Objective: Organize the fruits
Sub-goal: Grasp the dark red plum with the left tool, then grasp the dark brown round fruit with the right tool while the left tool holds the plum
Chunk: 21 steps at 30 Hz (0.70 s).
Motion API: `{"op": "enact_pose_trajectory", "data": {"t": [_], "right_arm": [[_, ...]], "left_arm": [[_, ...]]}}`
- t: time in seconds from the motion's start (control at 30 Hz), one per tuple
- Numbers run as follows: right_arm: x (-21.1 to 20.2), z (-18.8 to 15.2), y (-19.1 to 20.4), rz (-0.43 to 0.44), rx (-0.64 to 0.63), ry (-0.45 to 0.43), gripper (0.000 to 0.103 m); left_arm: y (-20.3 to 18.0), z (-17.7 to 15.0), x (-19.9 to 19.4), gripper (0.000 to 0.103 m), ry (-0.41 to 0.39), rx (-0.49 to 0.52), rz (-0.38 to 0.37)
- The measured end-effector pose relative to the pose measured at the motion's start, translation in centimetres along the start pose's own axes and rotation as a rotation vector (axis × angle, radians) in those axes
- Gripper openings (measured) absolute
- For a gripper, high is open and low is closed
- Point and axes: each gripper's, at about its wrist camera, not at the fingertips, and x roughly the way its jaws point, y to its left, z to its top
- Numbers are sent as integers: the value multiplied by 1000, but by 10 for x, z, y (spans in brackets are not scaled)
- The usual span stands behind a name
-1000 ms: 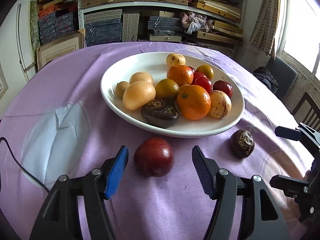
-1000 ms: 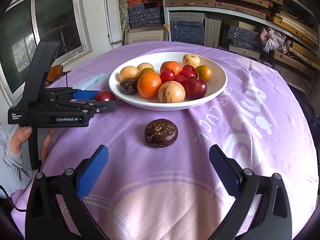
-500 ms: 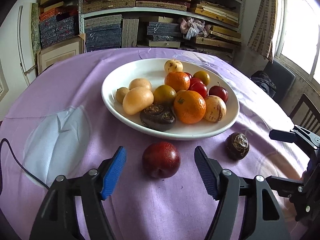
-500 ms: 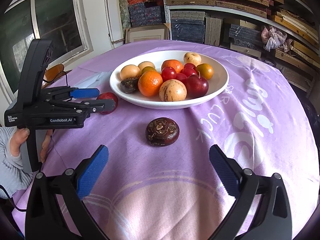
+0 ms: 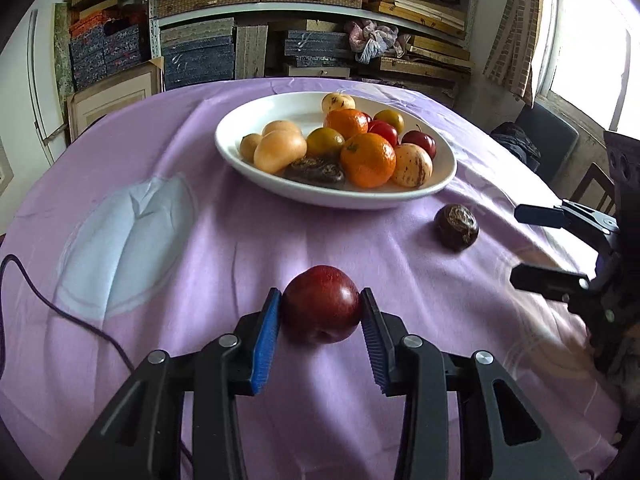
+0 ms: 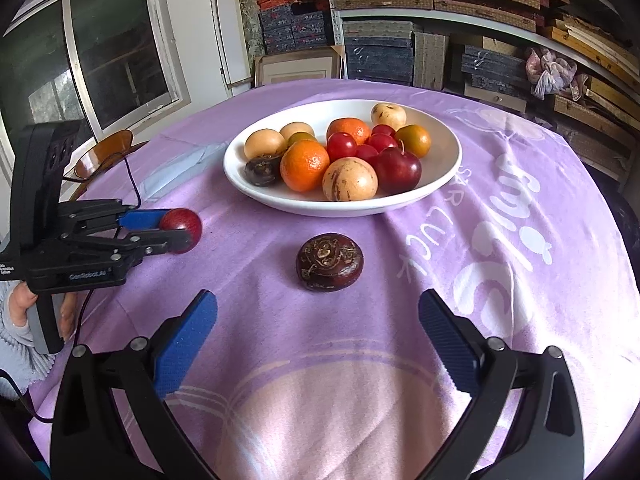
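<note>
A dark red plum (image 5: 322, 304) lies on the purple cloth in front of the white bowl (image 5: 336, 201) of mixed fruit. My left gripper (image 5: 320, 294) is closing on it, and both pads touch the plum's sides. In the right wrist view the same plum (image 6: 182, 222) shows between the left gripper's (image 6: 176, 229) fingers at the left. My right gripper (image 6: 318, 300) stands wide open with nothing between its fingers. A dark brown wrinkled fruit (image 6: 330, 262) rests on the cloth just beyond it, short of the bowl (image 6: 344, 209).
A black cable (image 5: 24, 276) trails over the cloth at the left. A person's hand (image 6: 20, 304) holds the left gripper's handle. Shelves of stacked boxes (image 5: 200, 60) stand behind the round table, and a chair (image 5: 548, 140) is at the right.
The left gripper has slid forward around the red plum and its jaws have narrowed from wide open down onto the fruit. The right gripper and the brown fruit have stayed put.
</note>
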Motion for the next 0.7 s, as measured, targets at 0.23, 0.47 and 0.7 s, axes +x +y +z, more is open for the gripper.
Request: {"op": "enact_pose_trajectory", "data": {"t": [0.23, 0.47, 0.7], "right_arm": [[-18, 3, 3, -42, -12, -135, 99], [23, 25, 15, -37, -108, 39, 65], [43, 28, 1, -48, -50, 101, 54]], "left_arm": [[9, -5, 4, 40, 44, -18, -11], [8, -3, 6, 41, 46, -22, -28], [8, -2, 6, 42, 46, -24, -43]]}}
